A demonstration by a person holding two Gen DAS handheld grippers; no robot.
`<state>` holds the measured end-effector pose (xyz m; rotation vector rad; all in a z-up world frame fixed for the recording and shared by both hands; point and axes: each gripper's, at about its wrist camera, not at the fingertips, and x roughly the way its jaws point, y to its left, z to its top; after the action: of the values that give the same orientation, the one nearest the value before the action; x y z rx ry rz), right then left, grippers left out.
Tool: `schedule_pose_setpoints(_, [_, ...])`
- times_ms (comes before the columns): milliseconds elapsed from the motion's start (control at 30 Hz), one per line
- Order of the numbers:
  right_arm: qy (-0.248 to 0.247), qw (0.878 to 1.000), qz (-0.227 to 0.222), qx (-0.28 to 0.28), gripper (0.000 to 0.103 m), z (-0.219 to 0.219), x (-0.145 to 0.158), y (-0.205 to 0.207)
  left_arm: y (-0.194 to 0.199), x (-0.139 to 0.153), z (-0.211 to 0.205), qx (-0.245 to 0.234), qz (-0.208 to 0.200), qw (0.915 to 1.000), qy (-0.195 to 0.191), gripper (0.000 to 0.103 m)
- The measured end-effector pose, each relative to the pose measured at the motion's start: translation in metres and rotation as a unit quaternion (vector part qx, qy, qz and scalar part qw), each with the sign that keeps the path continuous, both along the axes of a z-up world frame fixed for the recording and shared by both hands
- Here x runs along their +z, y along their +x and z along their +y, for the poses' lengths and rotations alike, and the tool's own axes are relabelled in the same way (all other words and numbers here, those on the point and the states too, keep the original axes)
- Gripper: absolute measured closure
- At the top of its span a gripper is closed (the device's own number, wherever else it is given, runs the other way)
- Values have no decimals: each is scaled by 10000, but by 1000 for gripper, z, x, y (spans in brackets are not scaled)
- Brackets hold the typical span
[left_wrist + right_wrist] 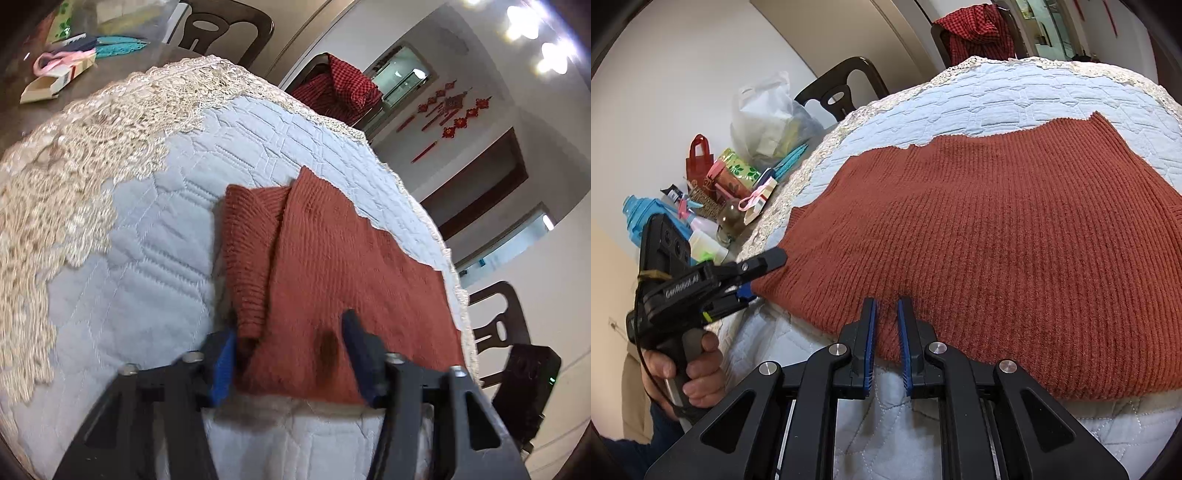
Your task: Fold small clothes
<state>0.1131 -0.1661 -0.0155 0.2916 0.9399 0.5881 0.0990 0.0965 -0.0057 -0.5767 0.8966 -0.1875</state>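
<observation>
Table cover: a pale blue quilted cloth (155, 236) with a lace border is seen filling the left and centre of the left wrist view.
Garment: a rust-red ribbed knit sweater (997, 229) is laid flat across the centre of the right wrist view, one part folded over at the middle of the left view.
Left gripper (290, 354): fingers are spread wide at the bottom of the frame, straddling the near hem; nothing is clamped.
Right gripper (886, 332): fingers are narrowed to a slim gap at the bottom centre over the hem; whether knit is pinched cannot be told.
Risk: only one layer may be caught, so the fold could be dragged askew; the quilted cloth could be snagged with it.
</observation>
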Motion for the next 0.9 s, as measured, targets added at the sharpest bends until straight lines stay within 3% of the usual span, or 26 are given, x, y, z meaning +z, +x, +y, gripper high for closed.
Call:
schedule_pose_setpoints(33, [-20, 10000, -11, -1, 91, 1, 1, 0, 3, -1, -1, 14, 47, 9999, 94, 74])
schedule_pose_setpoints(167, [-34, 10000, 10, 13, 91, -1, 0, -1, 4, -1, 1, -66, 26, 10000, 22, 81])
schedule_pose_setpoints(333, [-93, 9999, 23, 32, 91, -1, 5, -5, -5, 20, 2, -189, -422, 9984, -312, 82])
schedule_pose_setpoints(500, [30, 10000, -69, -58, 91, -15, 11, -14, -1, 50, -12, -436, -795, 9953, -353, 82])
schedule_pose_setpoints(767, [161, 9959, -298, -844, 91, -77, 26, -34, 19, 100, -83, -1269, -1274, 9828, -410, 82])
schedule_pose_setpoints(900, [167, 9900, -298, -1370, 91, -115, 27, -44, 28, 97, -137, -1827, -1229, 9747, -388, 82])
